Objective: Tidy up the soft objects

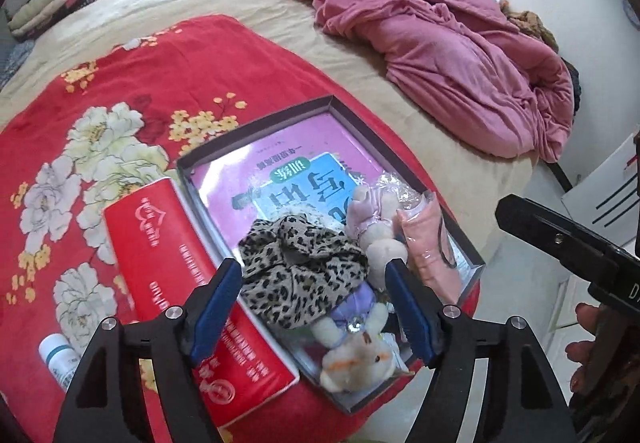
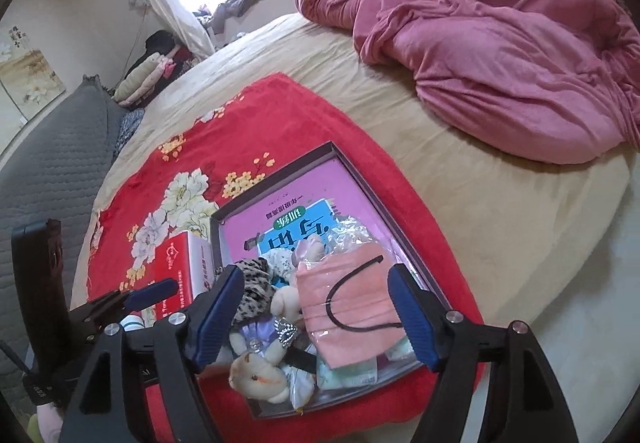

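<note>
Fuzzy plush toy (image 1: pixel 356 357), leopard-print cloth (image 1: pixel 304 275) and pleated mask (image 2: pixel 352 299) fill the shallow box (image 1: pixel 256 123); both tongs gape empty.

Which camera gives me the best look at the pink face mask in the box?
The right wrist view: the pink face mask lies flat on top with its black ear loop plain. The left wrist view catches only a wrapped edge of it behind the plush toy.

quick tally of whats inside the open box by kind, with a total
Plush toys: 2, one in a purple outfit and one in pink
Leopard-print cloth: 1
Pink face mask in clear wrap: 1
Book with pink cover: 1
Total: 5 that can be told apart; more wrapped packets lie underneath, too hidden to count.
</note>
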`<state>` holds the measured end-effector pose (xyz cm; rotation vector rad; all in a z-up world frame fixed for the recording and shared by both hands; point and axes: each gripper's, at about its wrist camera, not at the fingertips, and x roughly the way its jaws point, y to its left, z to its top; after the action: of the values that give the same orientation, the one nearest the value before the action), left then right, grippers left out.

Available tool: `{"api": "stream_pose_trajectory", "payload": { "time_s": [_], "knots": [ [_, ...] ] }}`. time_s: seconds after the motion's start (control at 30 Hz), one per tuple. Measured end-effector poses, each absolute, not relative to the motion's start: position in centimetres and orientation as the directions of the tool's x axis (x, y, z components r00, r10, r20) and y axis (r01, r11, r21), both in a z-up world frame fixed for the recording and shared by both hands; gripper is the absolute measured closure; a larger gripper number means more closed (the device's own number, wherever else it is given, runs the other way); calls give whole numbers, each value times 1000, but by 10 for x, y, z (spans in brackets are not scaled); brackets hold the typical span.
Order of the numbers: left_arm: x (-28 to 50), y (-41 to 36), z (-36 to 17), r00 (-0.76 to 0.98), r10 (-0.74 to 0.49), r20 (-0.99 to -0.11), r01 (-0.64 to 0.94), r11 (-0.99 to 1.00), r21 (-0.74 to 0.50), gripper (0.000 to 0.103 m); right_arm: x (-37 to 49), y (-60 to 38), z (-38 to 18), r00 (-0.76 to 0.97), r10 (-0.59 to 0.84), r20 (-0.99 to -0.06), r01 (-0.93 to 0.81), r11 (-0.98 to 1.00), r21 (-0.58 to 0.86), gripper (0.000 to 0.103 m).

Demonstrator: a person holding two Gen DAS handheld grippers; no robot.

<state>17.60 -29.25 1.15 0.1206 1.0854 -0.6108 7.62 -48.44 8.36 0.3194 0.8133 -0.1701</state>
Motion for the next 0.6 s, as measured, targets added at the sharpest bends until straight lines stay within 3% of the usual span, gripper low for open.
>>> {"api": "stream_pose_trajectory", "payload": {
  "time_s": [0.6],
  "knots": [
    [136, -242, 58, 430, -403, -808, 520, 842, -144, 23, 49, -439, 114, 704, -92, -704, 295, 940, 172, 26]
  ]
}}
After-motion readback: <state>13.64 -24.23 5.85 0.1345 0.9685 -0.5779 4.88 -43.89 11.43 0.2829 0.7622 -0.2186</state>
